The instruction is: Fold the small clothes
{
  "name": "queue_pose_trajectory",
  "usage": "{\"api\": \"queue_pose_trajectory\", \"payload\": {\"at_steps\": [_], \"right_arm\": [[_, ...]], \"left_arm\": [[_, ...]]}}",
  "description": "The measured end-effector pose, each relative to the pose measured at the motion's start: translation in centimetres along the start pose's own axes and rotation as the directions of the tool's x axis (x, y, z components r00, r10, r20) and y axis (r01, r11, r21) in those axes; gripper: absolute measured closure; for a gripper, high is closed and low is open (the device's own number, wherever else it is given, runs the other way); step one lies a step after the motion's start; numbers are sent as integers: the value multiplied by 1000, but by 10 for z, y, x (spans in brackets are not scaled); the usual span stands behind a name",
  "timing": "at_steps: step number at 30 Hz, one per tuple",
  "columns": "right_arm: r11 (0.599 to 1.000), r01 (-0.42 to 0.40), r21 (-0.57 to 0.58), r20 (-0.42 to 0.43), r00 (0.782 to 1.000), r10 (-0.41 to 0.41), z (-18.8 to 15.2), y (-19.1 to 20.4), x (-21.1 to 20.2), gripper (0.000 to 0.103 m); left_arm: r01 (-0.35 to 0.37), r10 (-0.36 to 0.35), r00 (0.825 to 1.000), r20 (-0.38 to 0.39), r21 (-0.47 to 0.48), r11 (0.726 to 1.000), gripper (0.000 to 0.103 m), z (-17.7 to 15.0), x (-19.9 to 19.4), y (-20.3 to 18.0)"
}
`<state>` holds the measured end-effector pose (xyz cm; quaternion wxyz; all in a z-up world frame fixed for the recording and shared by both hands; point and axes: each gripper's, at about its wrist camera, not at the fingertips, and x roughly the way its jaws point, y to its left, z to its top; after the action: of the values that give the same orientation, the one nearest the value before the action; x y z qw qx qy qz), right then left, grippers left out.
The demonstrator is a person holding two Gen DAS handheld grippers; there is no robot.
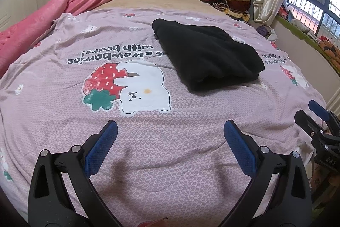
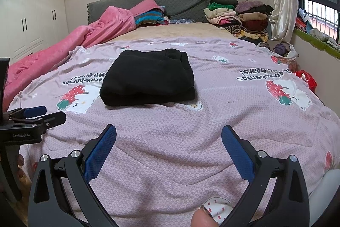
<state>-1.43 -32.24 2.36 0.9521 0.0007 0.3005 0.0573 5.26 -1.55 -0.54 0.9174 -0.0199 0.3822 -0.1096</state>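
From your left wrist camera, your left tongs (image 1: 170, 131) gape wide with nothing between them, hovering over the pink strawberry-and-bear bedspread (image 1: 63, 78). The folded black garment (image 1: 206, 56) lies on that bedspread ahead and slightly right, well apart from the tongs. Your right tongs (image 1: 316, 114) show at the right edge.

From your right wrist camera, your right tongs (image 2: 169, 131) also stand wide and empty. The black garment (image 2: 148, 78) sits ahead, a little left of centre. Folded clothes (image 2: 235, 16) are stacked by the grey headboard (image 2: 176, 0).

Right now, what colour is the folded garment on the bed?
Plain black folded garment; clearest in the right wrist view.
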Motion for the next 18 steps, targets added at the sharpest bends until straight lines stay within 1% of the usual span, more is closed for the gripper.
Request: {"api": "queue_pose_trajectory", "payload": {"at_steps": [13, 18], "right_arm": [[1000, 3, 1, -6, 1000, -3, -1, 0, 0, 4], [1000, 8, -3, -2, 1000, -8, -1, 0, 0, 4]], "left_arm": [[-4, 4, 1000, 0, 2, 1000, 9, 0, -1, 0], [5, -5, 1000, 2, 2, 1000, 9, 1, -2, 1]]}}
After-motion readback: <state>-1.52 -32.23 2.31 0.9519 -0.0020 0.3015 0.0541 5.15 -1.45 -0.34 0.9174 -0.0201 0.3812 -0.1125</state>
